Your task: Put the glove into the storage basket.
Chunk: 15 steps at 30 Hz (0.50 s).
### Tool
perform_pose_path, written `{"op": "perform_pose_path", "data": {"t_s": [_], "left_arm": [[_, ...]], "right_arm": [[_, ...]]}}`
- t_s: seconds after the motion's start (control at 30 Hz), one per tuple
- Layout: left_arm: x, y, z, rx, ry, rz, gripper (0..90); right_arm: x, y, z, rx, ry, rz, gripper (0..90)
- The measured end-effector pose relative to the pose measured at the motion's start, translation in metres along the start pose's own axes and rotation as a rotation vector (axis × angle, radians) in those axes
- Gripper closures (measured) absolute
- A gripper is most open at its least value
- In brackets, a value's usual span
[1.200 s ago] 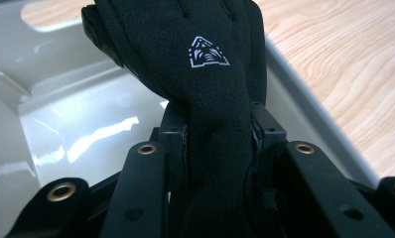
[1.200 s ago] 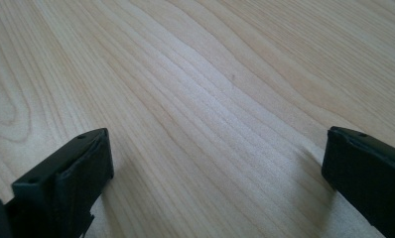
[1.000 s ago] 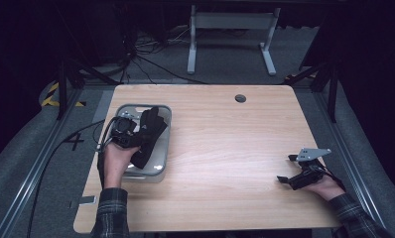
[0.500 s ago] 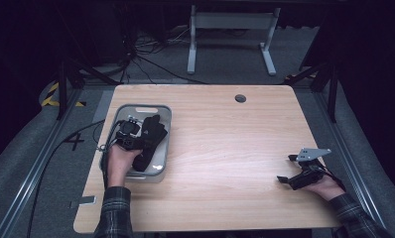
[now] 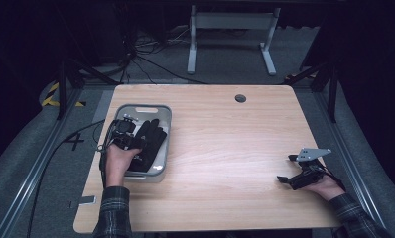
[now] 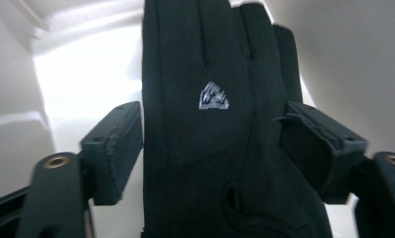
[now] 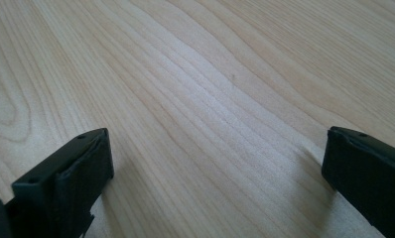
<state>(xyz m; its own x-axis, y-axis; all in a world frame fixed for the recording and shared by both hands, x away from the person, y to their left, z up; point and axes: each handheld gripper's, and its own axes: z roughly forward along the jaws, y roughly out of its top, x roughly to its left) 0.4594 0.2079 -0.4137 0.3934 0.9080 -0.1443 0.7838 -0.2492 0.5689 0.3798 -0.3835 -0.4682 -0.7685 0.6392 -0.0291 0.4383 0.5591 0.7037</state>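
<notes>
A black glove (image 5: 150, 144) with a small silver logo lies flat in the grey tray (image 5: 142, 107) at the table's left. My left gripper (image 5: 135, 138) is down in the tray over it. In the left gripper view the glove (image 6: 210, 163) runs lengthwise between the two pads (image 6: 117, 148), which stand at its edges without pinching it. These jaws have just been opening, with the glove still between them. My right gripper (image 5: 286, 168) rests low at the table's right front. Its jaws (image 7: 215, 158) are wide apart over bare wood.
The wooden table (image 5: 225, 144) has a round cable hole (image 5: 240, 98) near its far edge. A cable (image 5: 61, 153) trails from the left gripper off the table's left side. A metal stand (image 5: 230, 34) is on the floor beyond the table.
My left hand has shifted slightly over the tray and the glove has settled flat in it. The right gripper has not moved.
</notes>
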Motion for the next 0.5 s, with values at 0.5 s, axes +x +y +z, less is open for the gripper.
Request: {"op": "perform_pose_path", "data": {"t_s": [0.5], "left_arm": [[-0.036, 0.018, -0.033, -0.115, -0.082, 0.068, 15.2]], "right_arm": [[0.0, 0.0, 0.0, 0.0, 0.0, 0.0, 0.0]]}}
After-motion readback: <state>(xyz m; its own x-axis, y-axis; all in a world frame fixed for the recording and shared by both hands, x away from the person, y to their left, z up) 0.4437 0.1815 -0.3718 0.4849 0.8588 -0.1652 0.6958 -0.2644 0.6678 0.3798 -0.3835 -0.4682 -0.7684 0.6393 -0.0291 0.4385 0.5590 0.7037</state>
